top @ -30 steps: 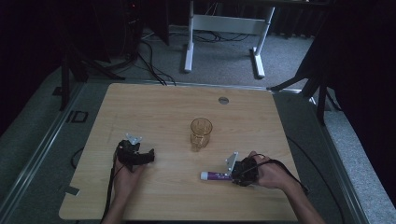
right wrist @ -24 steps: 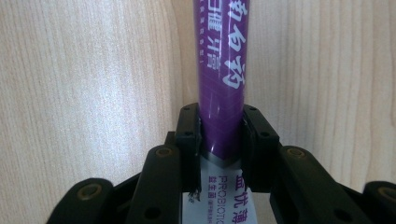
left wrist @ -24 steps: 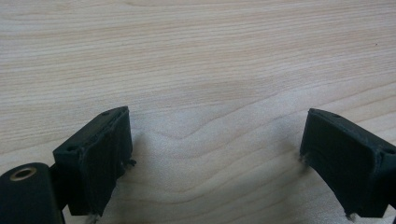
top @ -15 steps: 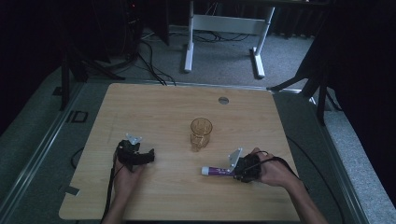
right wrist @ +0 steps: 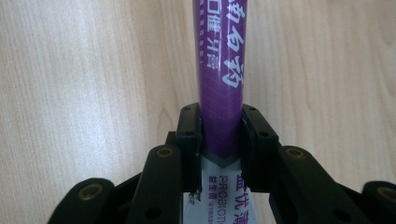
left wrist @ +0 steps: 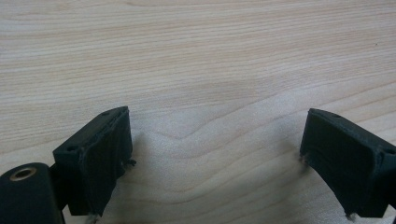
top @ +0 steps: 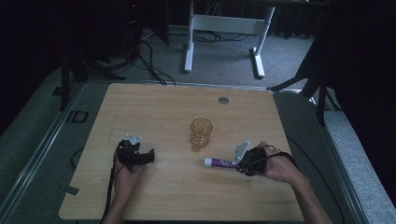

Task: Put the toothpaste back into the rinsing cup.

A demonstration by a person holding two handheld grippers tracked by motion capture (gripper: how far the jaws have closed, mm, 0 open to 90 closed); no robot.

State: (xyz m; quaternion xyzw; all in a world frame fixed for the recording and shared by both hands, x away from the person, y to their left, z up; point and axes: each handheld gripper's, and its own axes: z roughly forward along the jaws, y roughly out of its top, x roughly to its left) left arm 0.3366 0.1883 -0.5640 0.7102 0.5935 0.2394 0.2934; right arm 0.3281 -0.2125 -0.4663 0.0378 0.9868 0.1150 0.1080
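A purple toothpaste tube (top: 220,162) with white lettering lies level at the right of the wooden table, its white cap end pointing left. My right gripper (top: 236,163) is shut on it; in the right gripper view both black pads pinch the purple tube (right wrist: 219,84) near its flat tail. An amber glass cup (top: 201,133) stands upright in the middle of the table, up and left of the tube. My left gripper (top: 148,156) rests at the left of the table, held by a hand. Its jaws stand wide apart over bare wood in the left gripper view, where the left gripper (left wrist: 215,158) has nothing between the pads.
The wooden table (top: 163,107) has a round grommet (top: 223,100) near its far edge. Cables trail from both grippers toward the near edge. A white desk frame (top: 224,28) stands on the floor beyond the table.
The right hand has lifted slightly and shifted a little, carrying the toothpaste tube with it. The left hand and its gripper have stayed where they were.
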